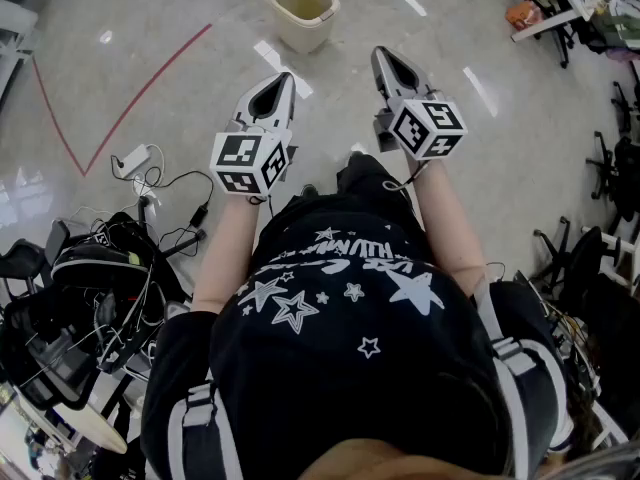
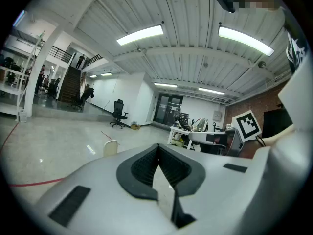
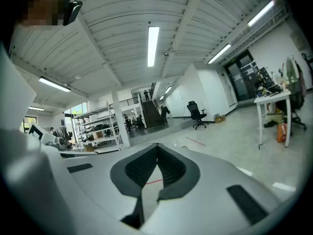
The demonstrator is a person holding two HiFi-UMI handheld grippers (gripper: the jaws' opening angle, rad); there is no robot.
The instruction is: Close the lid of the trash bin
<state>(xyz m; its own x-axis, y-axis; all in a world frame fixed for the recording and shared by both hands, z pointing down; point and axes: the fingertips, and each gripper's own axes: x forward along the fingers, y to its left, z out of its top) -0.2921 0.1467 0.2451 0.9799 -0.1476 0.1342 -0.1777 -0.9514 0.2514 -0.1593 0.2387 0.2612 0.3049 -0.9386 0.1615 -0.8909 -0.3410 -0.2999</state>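
Note:
The cream trash bin (image 1: 301, 11) stands on the floor ahead of me with its top open; its lid looks swung up behind it. In the left gripper view the trash bin (image 2: 110, 147) is a small pale shape far beyond the jaws. My left gripper (image 1: 283, 78) and right gripper (image 1: 381, 54) are held out side by side at waist height, well short of the bin and above the floor. Both are shut with nothing between the jaws: the left gripper (image 2: 157, 147) and right gripper (image 3: 157, 146) show their tips meeting. Both point slightly upward toward the room and ceiling.
A heap of bags and cables (image 1: 95, 278) and a white power strip (image 1: 132, 158) lie at my left. Red tape lines (image 1: 150, 78) cross the floor left of the bin. Office chairs (image 1: 610, 168) and a desk (image 1: 560, 13) stand at the right.

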